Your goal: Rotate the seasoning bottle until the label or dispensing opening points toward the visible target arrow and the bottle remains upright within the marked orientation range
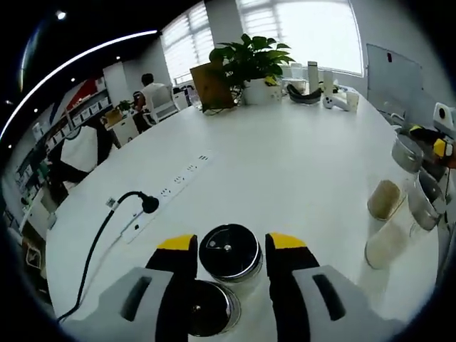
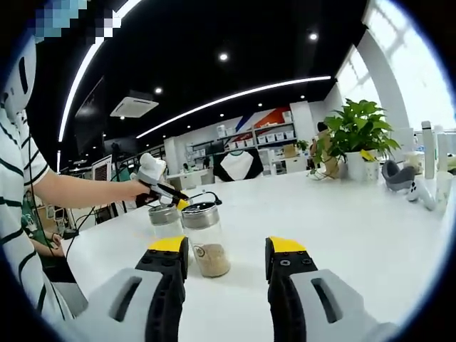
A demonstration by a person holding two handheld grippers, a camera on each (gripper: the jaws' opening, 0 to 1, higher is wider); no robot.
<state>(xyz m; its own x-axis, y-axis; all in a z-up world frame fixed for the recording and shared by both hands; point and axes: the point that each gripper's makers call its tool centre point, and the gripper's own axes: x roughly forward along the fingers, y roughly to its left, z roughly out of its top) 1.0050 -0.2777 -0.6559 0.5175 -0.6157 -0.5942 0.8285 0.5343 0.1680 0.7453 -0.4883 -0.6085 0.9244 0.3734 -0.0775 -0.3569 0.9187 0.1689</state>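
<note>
White bench (image 1: pixel 285 178) carried two jars; left tool (image 1: pixel 231 246) straddled the nearer jar (image 1: pixel 229 251), grip uncertain; right tool (image 2: pixel 224 249) hung released. Twisting gently would keep it upright.

Both grippers have grey bodies with dark slots and black fingers (image 1: pixel 177 267) capped in yellow, and the person wears a white shirt (image 2: pixel 18 192) with dark stripes.

Daylight is pouring through the blinded windows (image 1: pixel 299 32) at the top of the left gripper view, washing them out and glaring off the white table (image 1: pixel 285 164). Ceiling light strips (image 2: pixel 235 96) are glowing across the right gripper view's dark upper half. Fisheye bending is curving every edge; shadows are staying soft.
</note>
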